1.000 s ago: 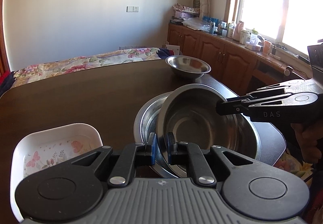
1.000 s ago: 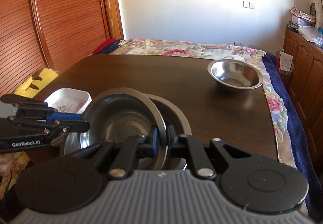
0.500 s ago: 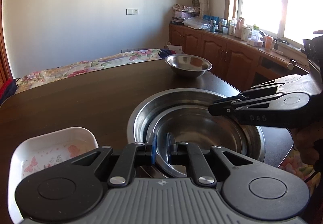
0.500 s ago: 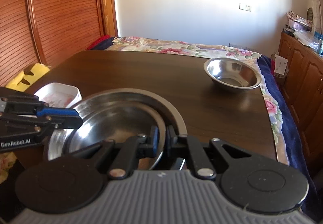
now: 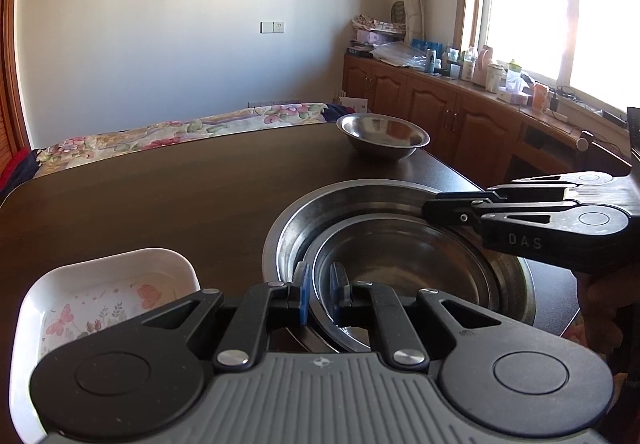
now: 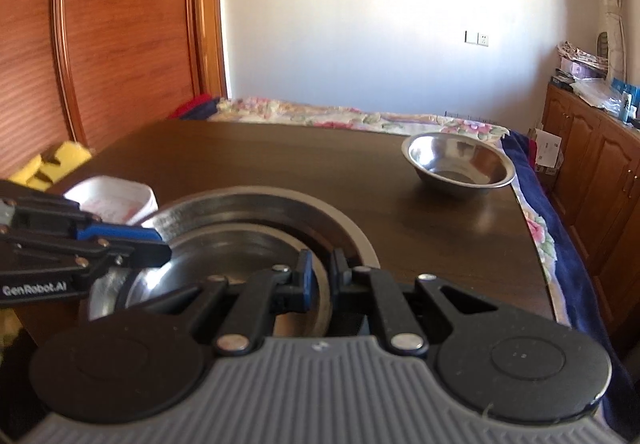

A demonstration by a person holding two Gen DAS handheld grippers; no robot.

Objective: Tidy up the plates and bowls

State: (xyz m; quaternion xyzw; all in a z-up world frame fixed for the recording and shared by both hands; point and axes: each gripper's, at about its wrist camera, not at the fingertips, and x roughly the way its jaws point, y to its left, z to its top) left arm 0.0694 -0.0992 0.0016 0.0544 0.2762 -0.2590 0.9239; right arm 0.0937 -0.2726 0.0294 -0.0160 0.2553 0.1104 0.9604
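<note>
A steel bowl (image 5: pixel 400 268) lies nested flat inside a larger steel basin (image 5: pixel 316 211) on the dark wooden table (image 5: pixel 160 195). My left gripper (image 5: pixel 320 290) straddles the inner bowl's near rim with its jaws a little apart. My right gripper (image 6: pixel 320 276) straddles the opposite rim (image 6: pixel 248 240) the same way, jaws slightly apart. Each gripper shows in the other's view, left (image 6: pixel 160 248) and right (image 5: pixel 428 209). A smaller steel bowl (image 5: pixel 382 135) stands alone at the far right of the table (image 6: pixel 460 163). A white floral dish (image 5: pixel 100 300) sits at the near left.
The table's right edge runs close beside the basin, with wooden cabinets (image 5: pixel 460 123) and a cluttered counter beyond. A floral bedspread (image 5: pixel 180 131) lies behind the table. A wooden sliding door (image 6: pixel 100 43) stands at the left.
The inner bowl, held tilted on edge a second ago, has been lowered flat into the basin. Both grippers' jaws have loosened from its rim.
</note>
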